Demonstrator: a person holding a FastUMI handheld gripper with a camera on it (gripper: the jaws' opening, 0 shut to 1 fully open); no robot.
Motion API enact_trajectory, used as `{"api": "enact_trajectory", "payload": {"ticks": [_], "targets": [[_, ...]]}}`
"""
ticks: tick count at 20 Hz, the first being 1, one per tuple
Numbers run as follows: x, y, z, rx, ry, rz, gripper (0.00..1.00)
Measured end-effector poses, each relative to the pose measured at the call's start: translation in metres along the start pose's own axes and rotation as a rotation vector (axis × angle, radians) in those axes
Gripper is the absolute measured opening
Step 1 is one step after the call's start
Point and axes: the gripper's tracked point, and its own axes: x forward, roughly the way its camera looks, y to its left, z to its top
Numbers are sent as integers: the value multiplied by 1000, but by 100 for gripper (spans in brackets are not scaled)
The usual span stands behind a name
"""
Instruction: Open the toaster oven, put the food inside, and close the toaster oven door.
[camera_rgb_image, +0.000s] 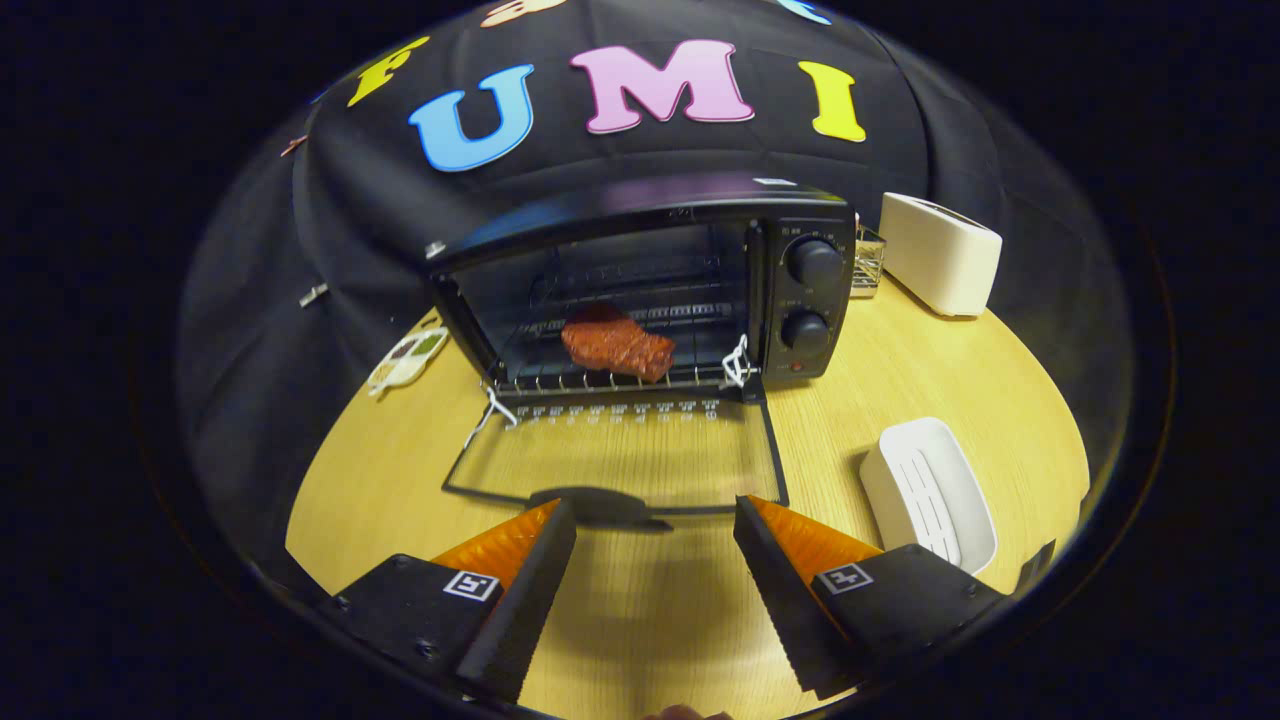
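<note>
The toaster oven (640, 290) stands black on the wooden bench (900, 370), its glass door (620, 460) folded flat toward the claw (655, 520); a reddish-brown slab of food (617, 347) lies on the wire rack inside; the claw gapes wide, holding nothing, just short of the door's handle (600, 503).

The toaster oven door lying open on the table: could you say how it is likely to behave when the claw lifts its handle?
The toaster oven door looks like a rigid glass panel in a frame, so it should probably swing stiffly on its hinge rather than flex. Its smooth rounded handle may be slippery. The open claw sits just before that handle, empty.
</note>
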Motion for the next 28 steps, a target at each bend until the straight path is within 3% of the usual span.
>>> {"api": "enact_trajectory", "payload": {"ticks": [10,18,28], "targets": [[41,6,-48,-112,136,-37,99],[62,14,-29,-178,107,-15,99],[9,28,33,-203,-38,56,99]]}}
